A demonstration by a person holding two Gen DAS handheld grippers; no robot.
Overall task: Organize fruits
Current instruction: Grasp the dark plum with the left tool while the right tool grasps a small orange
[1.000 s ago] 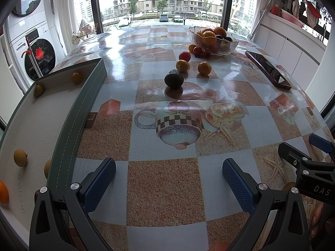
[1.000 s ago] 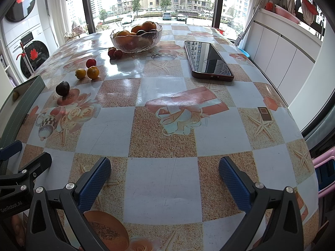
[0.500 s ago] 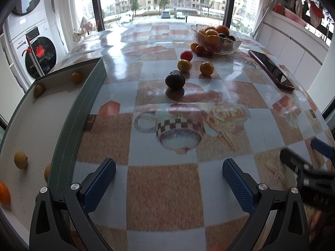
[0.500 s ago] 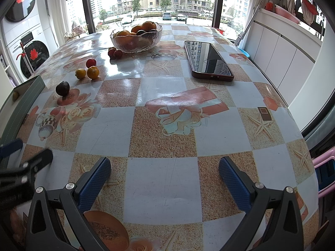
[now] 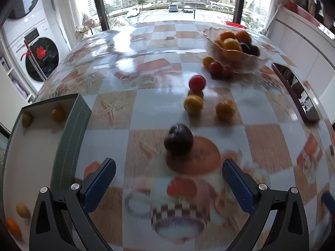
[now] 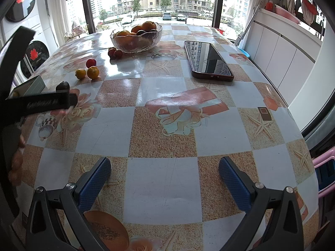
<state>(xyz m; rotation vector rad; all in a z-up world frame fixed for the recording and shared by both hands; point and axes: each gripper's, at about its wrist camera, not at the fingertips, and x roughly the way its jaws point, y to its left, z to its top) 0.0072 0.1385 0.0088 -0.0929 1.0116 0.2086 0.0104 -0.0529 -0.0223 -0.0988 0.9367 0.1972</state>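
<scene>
Ahead of wide left fingers — dark plum (unobstructed), tray beside; right fingers wide.

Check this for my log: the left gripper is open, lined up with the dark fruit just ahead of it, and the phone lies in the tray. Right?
Not quite. The phone lies on the table, right of the glass bowl, as the right wrist view shows. The tray holds only small fruits. The rest stands: the left gripper is open, with the dark fruit just ahead.
</scene>
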